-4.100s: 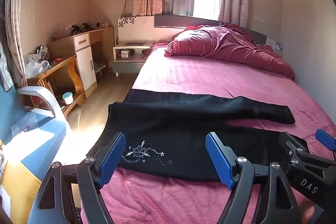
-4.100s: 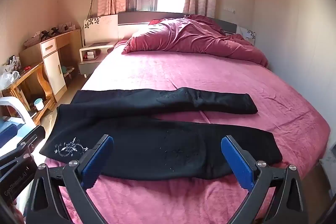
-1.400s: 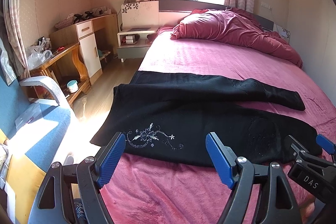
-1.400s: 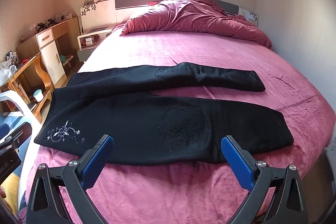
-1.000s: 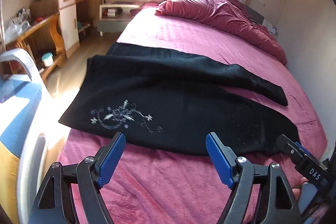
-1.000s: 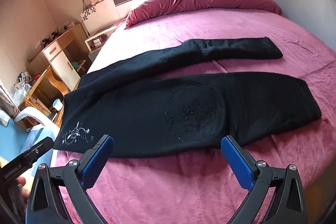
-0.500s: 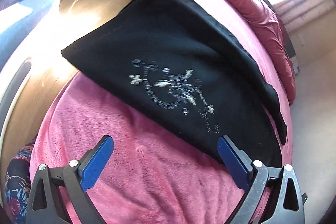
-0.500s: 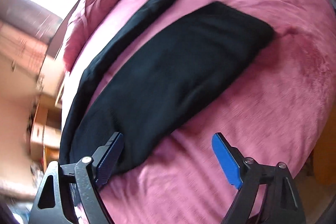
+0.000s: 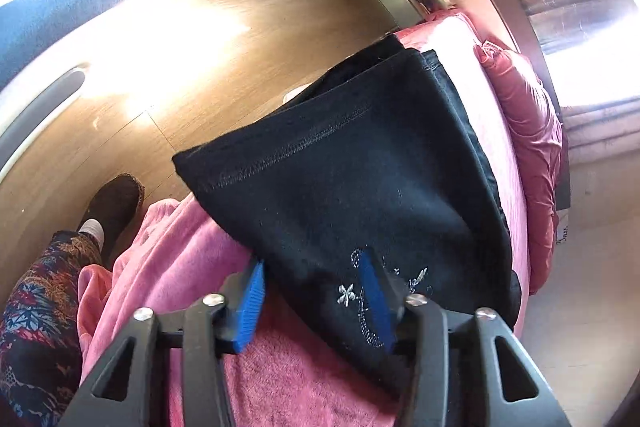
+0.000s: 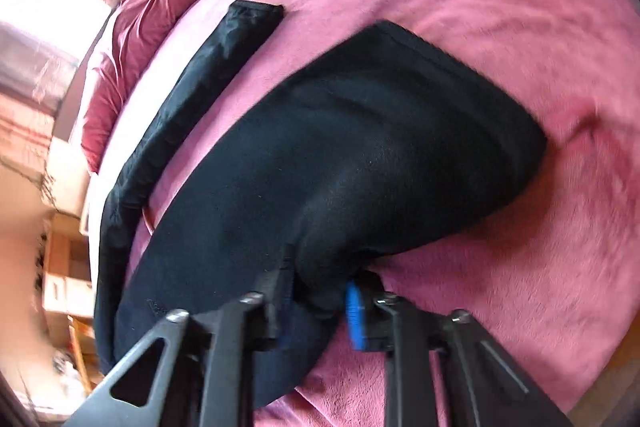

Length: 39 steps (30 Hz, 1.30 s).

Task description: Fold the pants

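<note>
- Left gripper point(image 9: 316, 291): tilted down over the bed point(image 9: 192, 267) edge, clamped on the pants point(image 9: 360, 167) waist.
- Right gripper point(image 10: 316, 295): angled down, clamped on the near leg's edge.

Window glare, sunlit floor point(image 9: 168, 39) blown out, right view motion-blurred.

Left hand-held gripper point(image 9: 316, 301): black triangulated frame with cut-outs, silver screws, ribbed blue pads point(image 9: 251, 307). Right hand-held gripper point(image 10: 318, 303): same black frame, silver screws, blue pad. Lower left of left view: floral patterned trouser leg point(image 9: 36, 311), white sock point(image 9: 93, 227), dark shoe point(image 9: 116, 201).
</note>
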Available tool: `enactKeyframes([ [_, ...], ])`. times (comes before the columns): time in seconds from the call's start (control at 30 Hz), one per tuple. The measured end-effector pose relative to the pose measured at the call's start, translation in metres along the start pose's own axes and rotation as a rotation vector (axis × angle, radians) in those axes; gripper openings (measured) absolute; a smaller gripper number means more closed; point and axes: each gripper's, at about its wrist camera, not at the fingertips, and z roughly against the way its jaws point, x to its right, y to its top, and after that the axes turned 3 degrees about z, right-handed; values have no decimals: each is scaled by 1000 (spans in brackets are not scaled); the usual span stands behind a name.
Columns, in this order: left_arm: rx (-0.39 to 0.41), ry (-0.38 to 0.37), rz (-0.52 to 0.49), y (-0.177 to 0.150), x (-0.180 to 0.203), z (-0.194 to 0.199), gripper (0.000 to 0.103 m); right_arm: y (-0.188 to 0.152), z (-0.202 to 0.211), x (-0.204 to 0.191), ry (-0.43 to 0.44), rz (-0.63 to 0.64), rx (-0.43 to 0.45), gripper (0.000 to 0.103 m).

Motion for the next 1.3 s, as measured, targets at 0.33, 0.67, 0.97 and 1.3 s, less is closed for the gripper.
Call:
enactKeyframes([
  [0.33,70,-58,-111,1,4,45,6,6,63,-20,-35,153,109,15],
  [0.67,39,-63,-183,-42,-13,96,6,4,91,18,-91,118,123,15],
  [0.97,-68,90,-208,-70,-33,74,8,-10,58,54,-175,56,31,15],
  [1.3,27,130,-153,-29,-42,115,29,-11,85,38,-288,105,123,56],
])
